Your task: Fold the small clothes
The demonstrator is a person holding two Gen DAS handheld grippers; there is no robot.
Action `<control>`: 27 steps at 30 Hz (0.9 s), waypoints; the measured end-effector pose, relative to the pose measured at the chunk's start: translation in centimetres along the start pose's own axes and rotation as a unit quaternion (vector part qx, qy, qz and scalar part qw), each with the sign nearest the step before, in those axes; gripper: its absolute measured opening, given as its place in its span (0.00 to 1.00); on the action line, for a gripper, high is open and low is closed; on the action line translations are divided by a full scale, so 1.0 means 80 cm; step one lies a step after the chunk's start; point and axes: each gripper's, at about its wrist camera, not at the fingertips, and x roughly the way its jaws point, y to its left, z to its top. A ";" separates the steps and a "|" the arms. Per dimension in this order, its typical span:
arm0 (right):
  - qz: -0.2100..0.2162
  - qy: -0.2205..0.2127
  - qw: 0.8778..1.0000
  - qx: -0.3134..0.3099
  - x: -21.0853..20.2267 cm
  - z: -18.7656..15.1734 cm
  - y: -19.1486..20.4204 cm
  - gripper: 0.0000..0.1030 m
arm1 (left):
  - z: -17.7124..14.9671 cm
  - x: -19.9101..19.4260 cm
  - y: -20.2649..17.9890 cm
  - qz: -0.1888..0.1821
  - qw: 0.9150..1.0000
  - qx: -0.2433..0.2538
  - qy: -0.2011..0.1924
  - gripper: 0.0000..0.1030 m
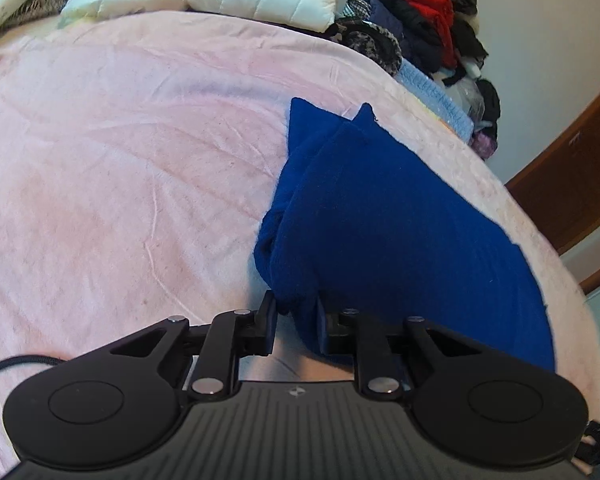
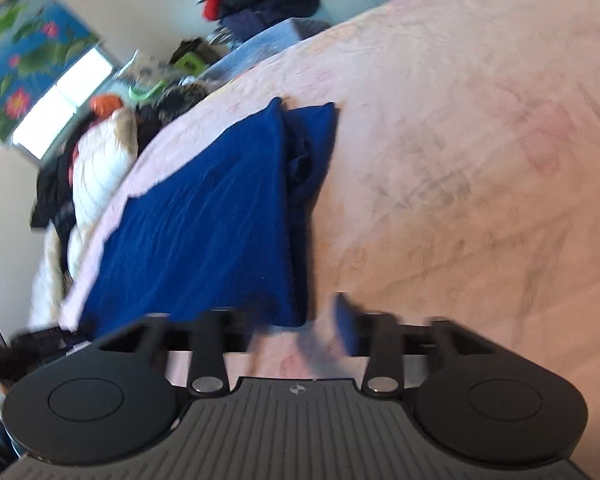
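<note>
Blue folded garment (image 1: 380,216) lies on the pink blanket (image 1: 120,160) near its right edge. Left gripper (image 1: 296,320) pinches its near corner. Right gripper (image 2: 300,320) stands open, holding nothing; motion blur smears its fingers, the left one partly hidden behind the cloth.

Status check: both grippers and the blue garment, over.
Left gripper shut on folded dark blue knit garment, near corner pinched. Right gripper open, beside garment's edge, holding nothing. Garment lies on pink fleece blanket. Nothing in the way.

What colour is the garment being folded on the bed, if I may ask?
Deep blue garment, clearest in the left wrist view.
</note>
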 end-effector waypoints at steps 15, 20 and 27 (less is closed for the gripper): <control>0.091 -0.009 0.976 0.197 0.058 -0.018 0.005 0.76 | -0.013 0.034 0.045 -0.124 0.959 -0.251 0.051 0.52; 0.071 -0.040 0.978 0.193 0.070 -0.014 0.013 0.39 | 0.004 0.045 0.047 -0.107 0.962 -0.251 0.014 0.41; 0.059 -0.073 0.981 0.167 0.057 -0.010 0.018 0.10 | 0.014 0.014 0.042 -0.083 0.976 -0.202 -0.005 0.04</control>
